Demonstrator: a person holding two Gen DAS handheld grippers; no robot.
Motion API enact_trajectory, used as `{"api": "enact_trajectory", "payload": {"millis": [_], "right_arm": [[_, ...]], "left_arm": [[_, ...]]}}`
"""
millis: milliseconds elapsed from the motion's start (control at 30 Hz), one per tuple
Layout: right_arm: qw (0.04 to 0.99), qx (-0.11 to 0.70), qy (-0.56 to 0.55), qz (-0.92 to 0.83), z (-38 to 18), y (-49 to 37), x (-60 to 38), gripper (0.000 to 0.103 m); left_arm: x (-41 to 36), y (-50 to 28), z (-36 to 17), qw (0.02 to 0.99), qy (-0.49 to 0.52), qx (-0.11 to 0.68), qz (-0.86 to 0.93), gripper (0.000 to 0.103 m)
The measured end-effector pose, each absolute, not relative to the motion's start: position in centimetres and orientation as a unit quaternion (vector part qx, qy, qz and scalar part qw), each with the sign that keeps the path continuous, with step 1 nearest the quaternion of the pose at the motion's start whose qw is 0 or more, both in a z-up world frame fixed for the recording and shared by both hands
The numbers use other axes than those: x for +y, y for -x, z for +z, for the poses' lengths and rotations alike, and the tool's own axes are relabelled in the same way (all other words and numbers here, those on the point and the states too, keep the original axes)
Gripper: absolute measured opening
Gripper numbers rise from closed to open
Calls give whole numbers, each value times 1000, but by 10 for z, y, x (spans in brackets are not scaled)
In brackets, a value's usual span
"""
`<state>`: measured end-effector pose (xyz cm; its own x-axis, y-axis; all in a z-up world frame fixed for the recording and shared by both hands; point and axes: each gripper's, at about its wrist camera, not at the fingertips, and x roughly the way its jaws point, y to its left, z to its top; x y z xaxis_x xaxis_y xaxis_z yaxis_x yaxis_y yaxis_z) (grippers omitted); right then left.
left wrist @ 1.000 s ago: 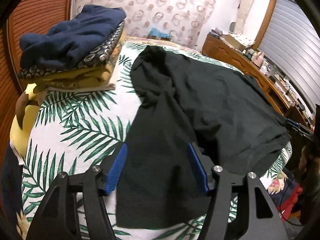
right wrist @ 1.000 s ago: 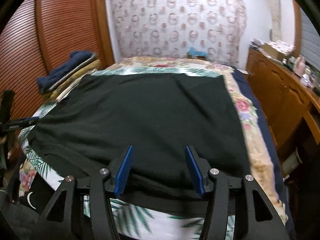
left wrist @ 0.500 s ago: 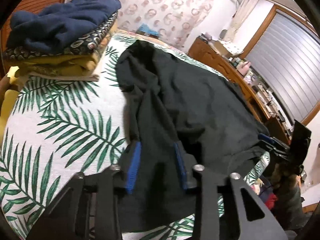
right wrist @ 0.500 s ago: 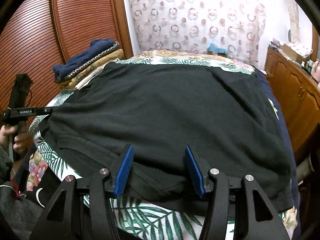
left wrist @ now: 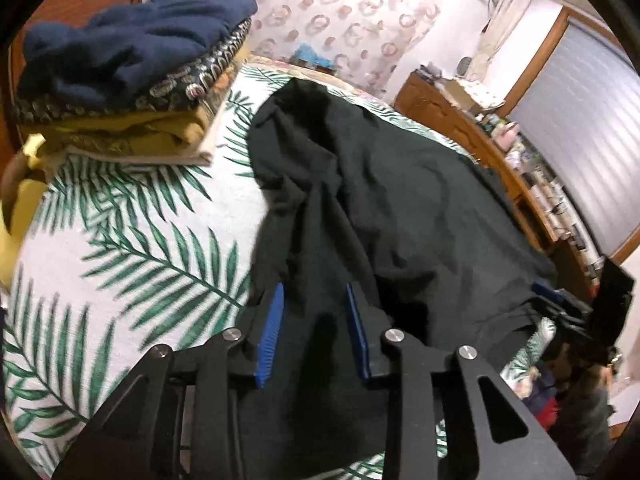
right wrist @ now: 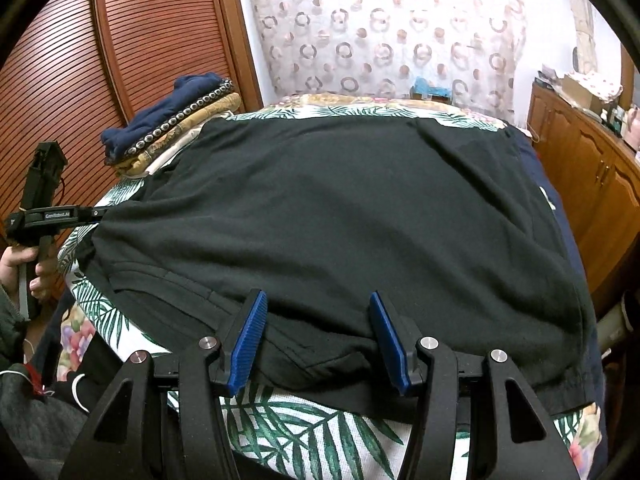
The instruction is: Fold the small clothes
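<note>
A large black knit garment (right wrist: 340, 216) lies spread across a bed covered in a white sheet printed with green palm leaves (left wrist: 120, 248), and the fold appears to be at its start, with both claws set at the near hem. The left gripper (left wrist: 314, 312) has its blue-padded jaws narrowed partway, with a raised ridge of the black cloth running up between them; whether the pads have actually clamped it cannot be told, as a gap still shows. From this claw the garment stretches ahead and off to the right, wrinkled and bunched at its far end. The right gripper (right wrist: 316, 332) is spread wide, gripping nothing, its blue pads straddling the near edge of the same cloth, which fills the view straight ahead of it. A stack of folded clothes, navy on top and mustard yellow below (left wrist: 128, 80), sits ahead and to the left of the left claw, apart from the black garment. The next move likely calls for both claws to close firmly on the hem, then lift and carry it forward together, evenly, so the cloth doubles over without twisting.
</note>
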<state>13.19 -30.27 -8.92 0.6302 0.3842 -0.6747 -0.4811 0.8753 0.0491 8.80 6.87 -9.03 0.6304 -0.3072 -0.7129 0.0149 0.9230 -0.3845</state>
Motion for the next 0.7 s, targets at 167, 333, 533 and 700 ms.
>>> {"api": "enact_trajectory", "payload": {"millis": [167,333,533,700], "right_arm": [[899,358,70,244,-92,-131,-302,56],[897,361,72,245,-93,-133,-303,56],[897,360,73,247,-91,-134,-303,56],[895,362,63,251,-92,-135,-306,56]], "left_arm": [[64,-91,-88,896,136,415,-76,42],[64,-89,-81,914,91,392,-46,50],[65,-103,-92,906,69,415,-42,50],[59,-109,-93,901,57,424,-69,13]]}}
